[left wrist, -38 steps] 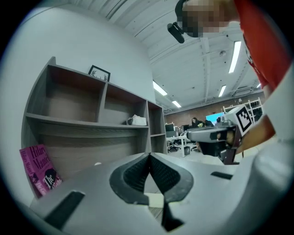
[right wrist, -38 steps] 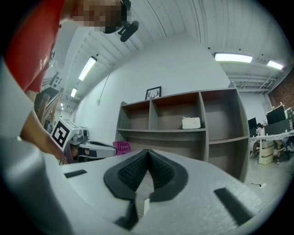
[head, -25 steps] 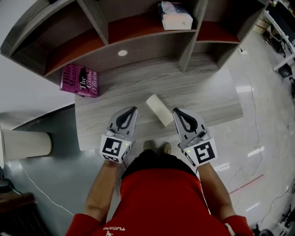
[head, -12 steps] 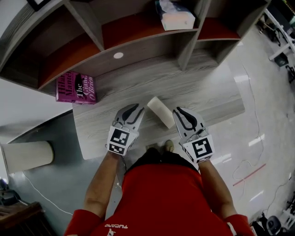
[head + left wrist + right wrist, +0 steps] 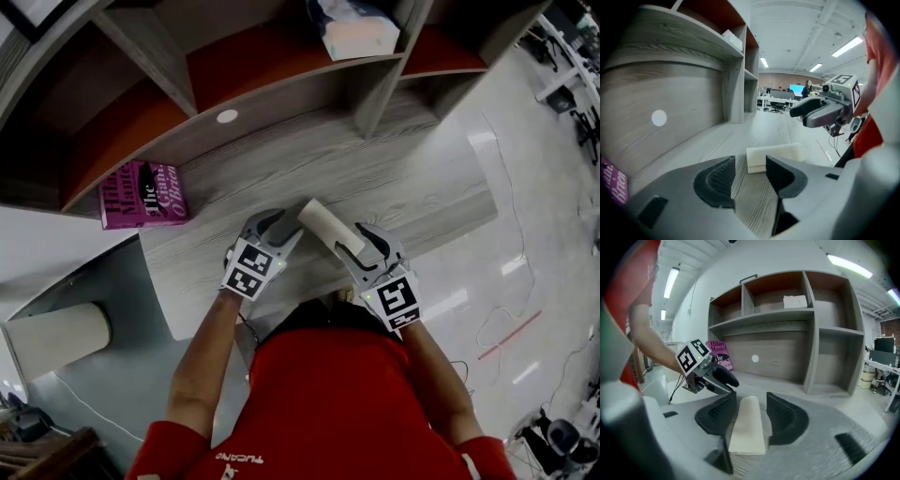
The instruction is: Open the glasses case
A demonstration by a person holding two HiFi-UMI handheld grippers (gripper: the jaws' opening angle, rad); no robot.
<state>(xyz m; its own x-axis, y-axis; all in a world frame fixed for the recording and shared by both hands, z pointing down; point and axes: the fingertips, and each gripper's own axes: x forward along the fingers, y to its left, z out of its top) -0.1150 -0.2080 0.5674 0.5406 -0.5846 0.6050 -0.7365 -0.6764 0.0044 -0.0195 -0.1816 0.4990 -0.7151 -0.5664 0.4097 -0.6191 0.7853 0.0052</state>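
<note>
As their jaws have just been opening, right gripper (image 5: 362, 242) is straddling the glasses case (image 5: 328, 227), left gripper (image 5: 282, 226) is facing its end, both unclamped; case likely rigid, light, slick; gripping across long sides advisable.

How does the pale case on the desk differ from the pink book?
The glasses case is cream; the book is magenta with lettering on its cover. The case is long and narrow, the book broader. The case lies near the front edge, the book far left. Both rest on the wooden desk.
</note>
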